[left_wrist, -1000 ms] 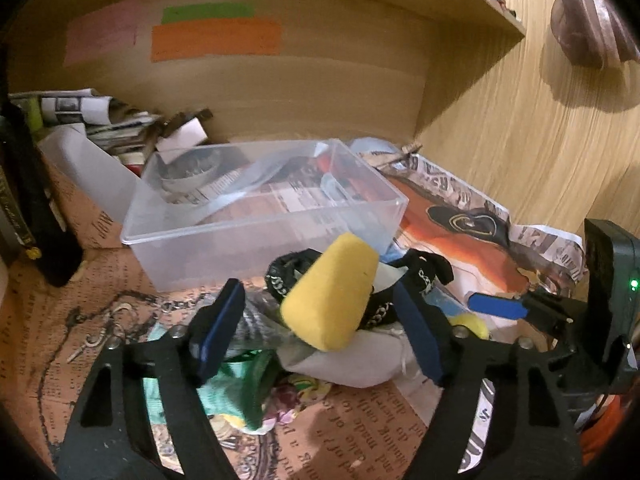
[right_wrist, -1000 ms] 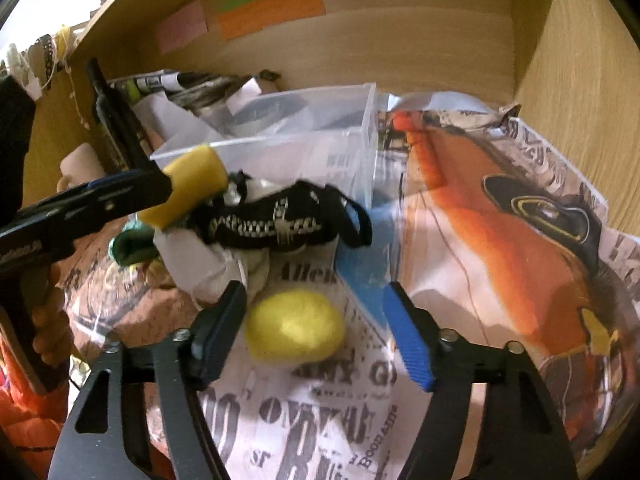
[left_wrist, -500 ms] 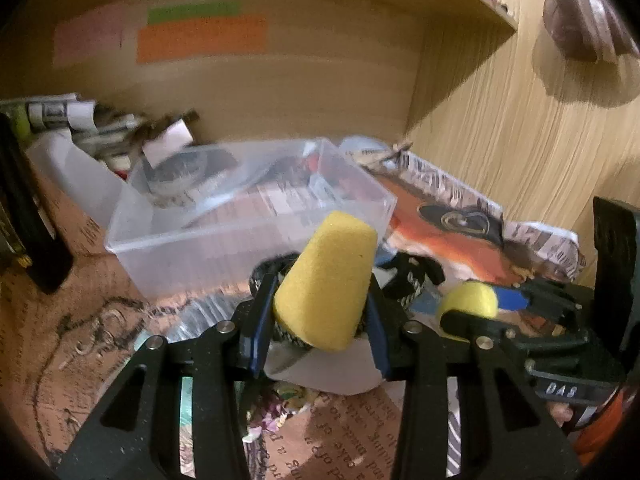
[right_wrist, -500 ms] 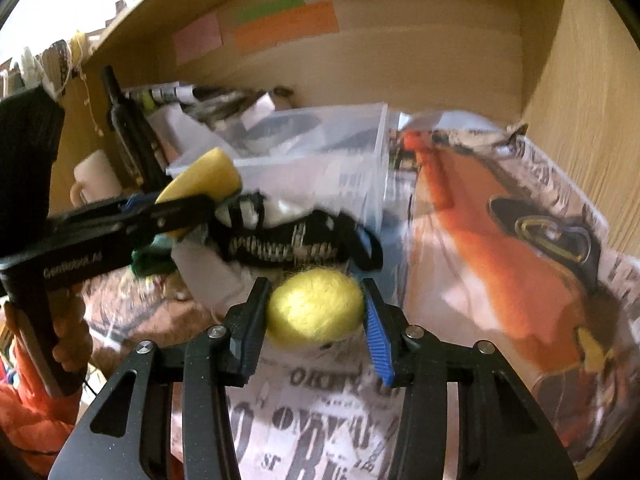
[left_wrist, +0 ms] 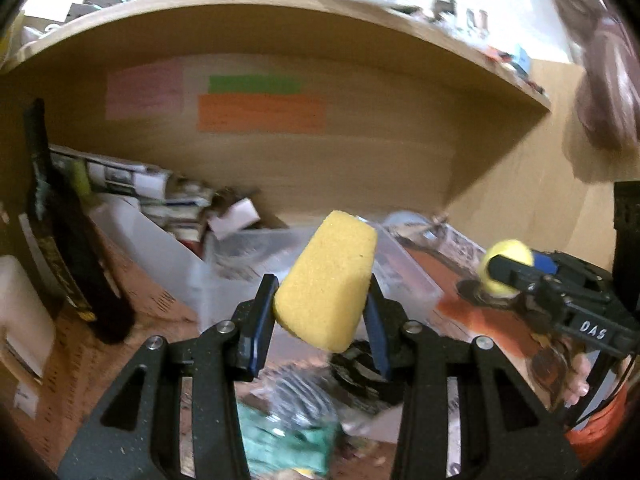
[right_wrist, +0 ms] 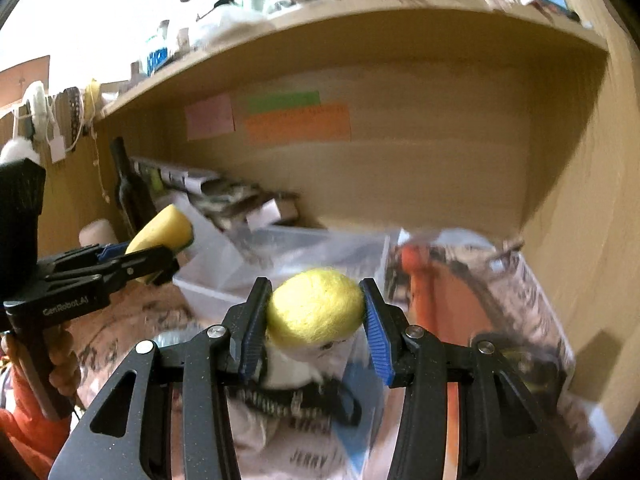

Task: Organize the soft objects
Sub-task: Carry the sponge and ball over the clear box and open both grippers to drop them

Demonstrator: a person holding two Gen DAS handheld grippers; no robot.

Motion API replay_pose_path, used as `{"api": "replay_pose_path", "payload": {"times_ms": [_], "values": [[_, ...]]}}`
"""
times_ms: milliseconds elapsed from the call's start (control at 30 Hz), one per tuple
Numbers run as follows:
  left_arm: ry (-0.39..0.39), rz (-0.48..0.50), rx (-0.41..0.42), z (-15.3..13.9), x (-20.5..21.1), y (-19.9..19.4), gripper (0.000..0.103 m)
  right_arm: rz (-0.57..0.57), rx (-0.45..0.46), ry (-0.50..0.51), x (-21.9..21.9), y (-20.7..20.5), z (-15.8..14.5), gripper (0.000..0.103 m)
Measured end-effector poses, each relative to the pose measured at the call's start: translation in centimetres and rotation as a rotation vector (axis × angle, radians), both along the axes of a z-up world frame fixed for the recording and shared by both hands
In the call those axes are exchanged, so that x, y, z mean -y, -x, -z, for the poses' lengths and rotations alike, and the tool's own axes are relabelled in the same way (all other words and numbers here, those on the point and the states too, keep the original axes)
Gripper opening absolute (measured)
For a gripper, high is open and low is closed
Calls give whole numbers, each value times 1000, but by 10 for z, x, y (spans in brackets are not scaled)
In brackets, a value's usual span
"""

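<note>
Sponge (left_wrist: 328,280) in left gripper (left_wrist: 320,316), before bin (left_wrist: 224,276); ball (right_wrist: 316,310) in right gripper (right_wrist: 316,332), right of sponge.

Motion blur smears most of what lies past my tools. The clear plastic box (left_wrist: 304,256) is a hazy shape, and my yellow sponge (left_wrist: 326,284) hides its near wall. Print on the newspaper (right_wrist: 312,458) below my right tool (right_wrist: 316,314) is mostly unreadable. The yellow felt ball (right_wrist: 316,308) covers part of a white soft thing (right_wrist: 288,368) that I cannot identify. Clutter on the top shelf (right_wrist: 360,12) is too blurred to name. My left tool (left_wrist: 320,316) hides part of the dark strap (left_wrist: 356,364).
</note>
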State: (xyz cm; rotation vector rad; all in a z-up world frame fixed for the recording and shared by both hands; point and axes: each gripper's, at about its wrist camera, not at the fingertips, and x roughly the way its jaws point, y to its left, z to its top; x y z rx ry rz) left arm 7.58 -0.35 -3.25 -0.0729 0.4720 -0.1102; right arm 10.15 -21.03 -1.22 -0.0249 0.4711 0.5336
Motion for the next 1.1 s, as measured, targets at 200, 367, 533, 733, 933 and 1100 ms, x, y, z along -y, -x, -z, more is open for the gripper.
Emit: {"api": "replay_pose_path", "payload": {"times_ms": [200,367,533,733,933,1100], "values": [[4,-37,-37,-6,-26,-26,41,-28,-4,11,-18,-30,-7,42],[-1,-39,-122,8,-38,-56,41,-49,-58,50,-35,-58,4,43],[-23,-40,-201,27,-41,-83,41,-60,-135,101,-52,-82,24,43],[-53,-32,-282,47,-36,-109,41,-75,-218,189,-68,-106,50,43],[-109,-29,-351,69,-28,-131,41,-87,-282,244,-77,-118,70,43],[-125,-12,-388,82,-24,-140,41,-92,-316,254,-79,-122,76,43]]}}
